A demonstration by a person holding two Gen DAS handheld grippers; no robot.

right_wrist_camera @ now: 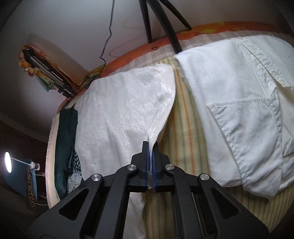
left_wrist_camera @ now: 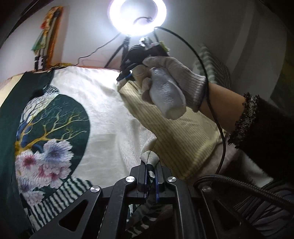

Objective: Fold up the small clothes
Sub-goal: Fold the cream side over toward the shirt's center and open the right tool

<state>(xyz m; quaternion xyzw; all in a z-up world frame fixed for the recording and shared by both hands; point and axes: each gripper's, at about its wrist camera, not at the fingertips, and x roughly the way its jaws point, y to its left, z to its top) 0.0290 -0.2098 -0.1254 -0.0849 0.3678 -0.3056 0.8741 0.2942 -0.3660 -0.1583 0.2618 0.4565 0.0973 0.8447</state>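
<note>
A small cloth (left_wrist_camera: 102, 117), white on its underside with a dark green floral print, lies spread on a striped yellow sheet (left_wrist_camera: 176, 139). My left gripper (left_wrist_camera: 151, 161) is shut on the cloth's near edge, the fabric bunched between the fingers. My right gripper (left_wrist_camera: 123, 79), held by a gloved hand, pinches the cloth's far edge in the left wrist view. In the right wrist view the right gripper (right_wrist_camera: 150, 147) is shut on the white cloth (right_wrist_camera: 121, 117), its edge pulled up between the blue pads.
White trousers with a back pocket (right_wrist_camera: 244, 117) lie to the right on the sheet. A ring light (left_wrist_camera: 137, 16) on a tripod (right_wrist_camera: 161, 23) stands at the far edge. An orange patterned cover (right_wrist_camera: 202, 29) borders the surface. A lamp (right_wrist_camera: 8, 161) glows at the lower left.
</note>
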